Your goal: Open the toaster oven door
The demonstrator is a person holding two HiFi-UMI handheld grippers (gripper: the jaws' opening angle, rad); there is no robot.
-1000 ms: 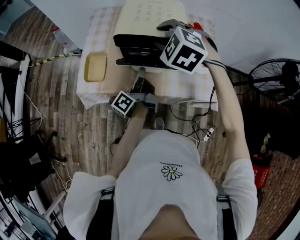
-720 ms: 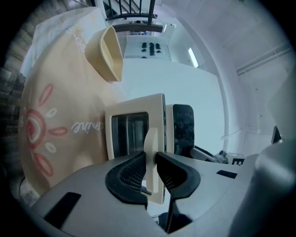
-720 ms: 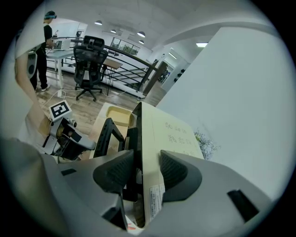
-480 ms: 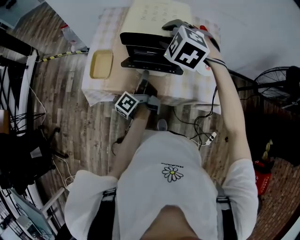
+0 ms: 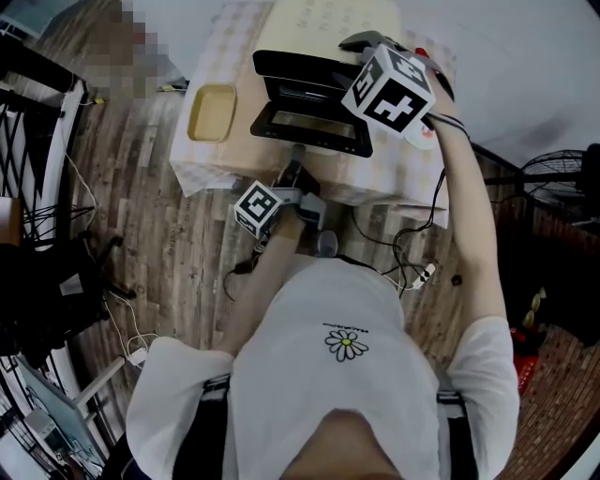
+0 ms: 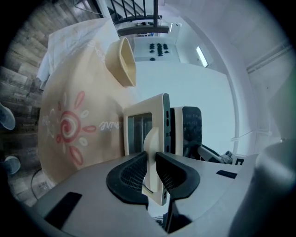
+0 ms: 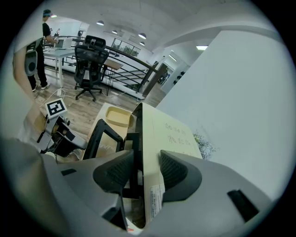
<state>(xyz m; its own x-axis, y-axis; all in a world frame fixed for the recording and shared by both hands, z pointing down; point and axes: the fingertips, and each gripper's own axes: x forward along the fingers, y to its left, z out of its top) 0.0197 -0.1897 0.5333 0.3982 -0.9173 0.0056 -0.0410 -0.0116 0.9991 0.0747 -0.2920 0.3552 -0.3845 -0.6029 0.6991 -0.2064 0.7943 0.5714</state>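
Observation:
A cream toaster oven (image 5: 323,23) stands on a cloth-covered table (image 5: 211,164). Its dark glass door (image 5: 309,124) hangs partly open, tilted toward me. My left gripper (image 5: 298,171) reaches in level from the table's near edge. In the left gripper view the left gripper (image 6: 151,173) is shut on the cream door handle (image 6: 151,139), with the door frame (image 6: 138,122) behind it. My right gripper (image 5: 364,43) rests on the oven's top right edge. Seen in the right gripper view, the right gripper (image 7: 142,169) straddles the oven's side edge (image 7: 169,134), pads against it, above the open door (image 7: 99,136).
A shallow yellow dish (image 5: 212,112) sits on the table left of the oven. Cables (image 5: 412,267) trail on the wooden floor below the table's front edge. A standing fan (image 5: 562,178) is at the right. Dark stands and gear (image 5: 47,281) crowd the left.
The door has swung further down and out from the oven. My left gripper came toward me and lower with the handle. The right gripper has kept its place on the oven.

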